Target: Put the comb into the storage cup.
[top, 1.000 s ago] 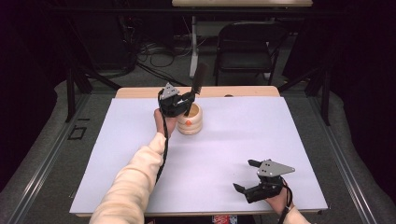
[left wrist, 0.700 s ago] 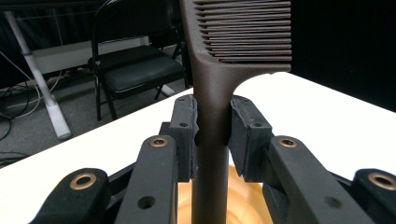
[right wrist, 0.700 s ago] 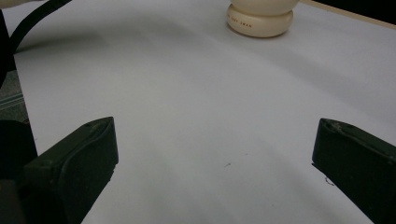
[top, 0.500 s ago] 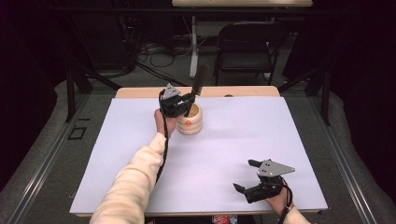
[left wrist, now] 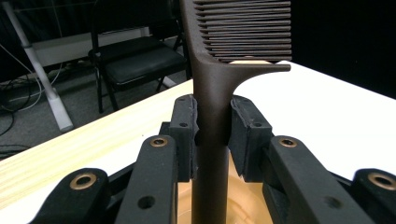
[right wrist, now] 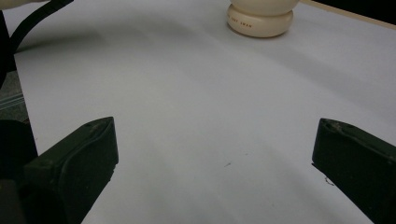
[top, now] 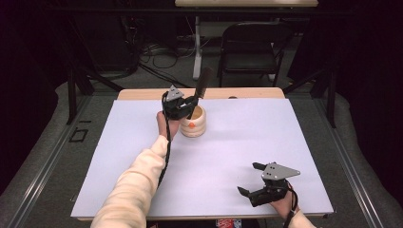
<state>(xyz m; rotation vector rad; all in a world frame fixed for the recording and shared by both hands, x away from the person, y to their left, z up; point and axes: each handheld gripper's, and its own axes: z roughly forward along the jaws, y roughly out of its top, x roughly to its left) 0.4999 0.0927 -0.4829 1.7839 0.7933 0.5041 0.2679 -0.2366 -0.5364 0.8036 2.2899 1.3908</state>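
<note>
Dark comb (left wrist: 212, 93) stands upright above the cream holder (top: 195, 122) at the far table (top: 142, 142) edge, handle pinched by the left gripper (top: 186, 105); right gripper (top: 251, 179) rests near, jaws spread, empty.

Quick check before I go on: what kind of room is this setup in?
Probably a lab or studio recording bay, not a home. A table covered in white sheeting stands amid dark drapes, loose cables trail across the floor, and a folding chair sits behind by a second desk.
</note>
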